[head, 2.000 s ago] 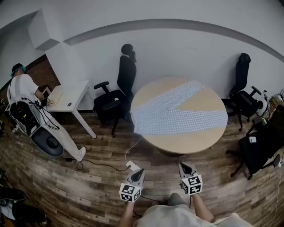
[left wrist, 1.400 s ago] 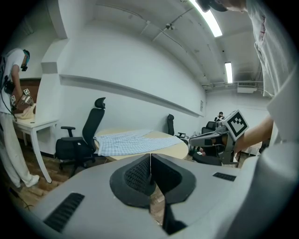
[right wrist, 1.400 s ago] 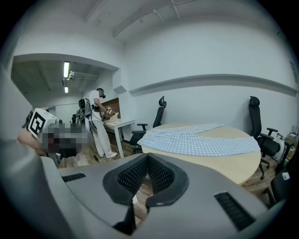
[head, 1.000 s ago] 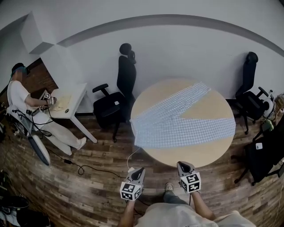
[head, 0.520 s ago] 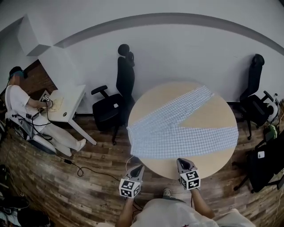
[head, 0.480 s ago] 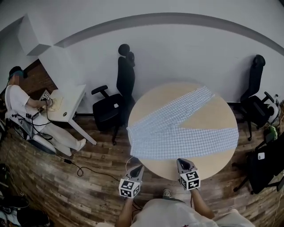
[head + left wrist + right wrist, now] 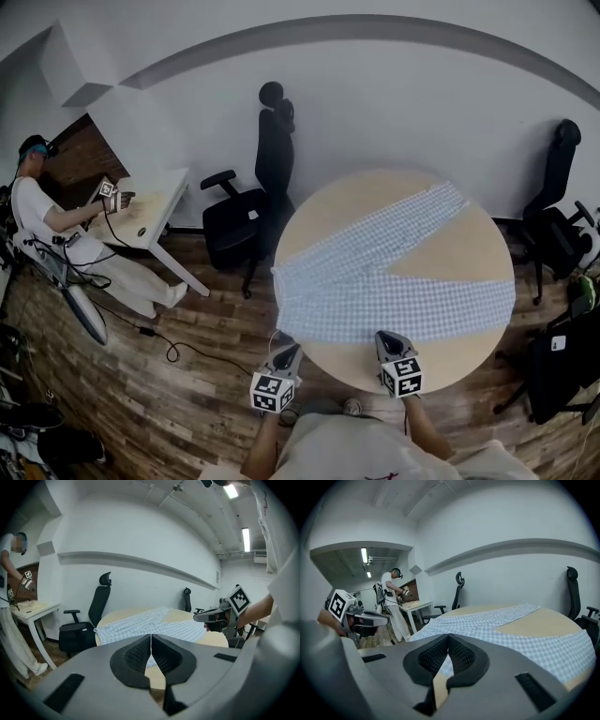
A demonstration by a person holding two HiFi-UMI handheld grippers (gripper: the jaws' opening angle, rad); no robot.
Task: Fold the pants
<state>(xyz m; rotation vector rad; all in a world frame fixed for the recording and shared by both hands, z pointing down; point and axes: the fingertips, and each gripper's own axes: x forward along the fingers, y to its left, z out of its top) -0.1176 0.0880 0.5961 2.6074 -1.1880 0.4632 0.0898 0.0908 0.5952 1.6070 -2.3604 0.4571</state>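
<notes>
Light blue checked pants (image 7: 375,286) lie spread flat on a round wooden table (image 7: 450,246), waistband toward the left and the two legs fanned apart to the right and far right. My left gripper (image 7: 290,351) is shut and empty, just short of the table's near left edge, below the waistband corner. Shut and empty too, my right gripper (image 7: 386,338) hovers over the near rim, close to the hem of the nearer leg. In the left gripper view the shut jaws (image 7: 151,640) point at the pants (image 7: 140,623). The right gripper view shows its shut jaws (image 7: 448,642) before the cloth (image 7: 497,620).
A black office chair (image 7: 246,214) stands at the table's left, and two more chairs (image 7: 555,220) at the right. A person (image 7: 47,220) sits at a white desk (image 7: 150,211) far left. A cable (image 7: 178,352) runs across the wooden floor.
Both grippers have moved forward toward the table's near edge, still shut. The table and pants now sit closer in the head view. The pants have not moved on the table.
</notes>
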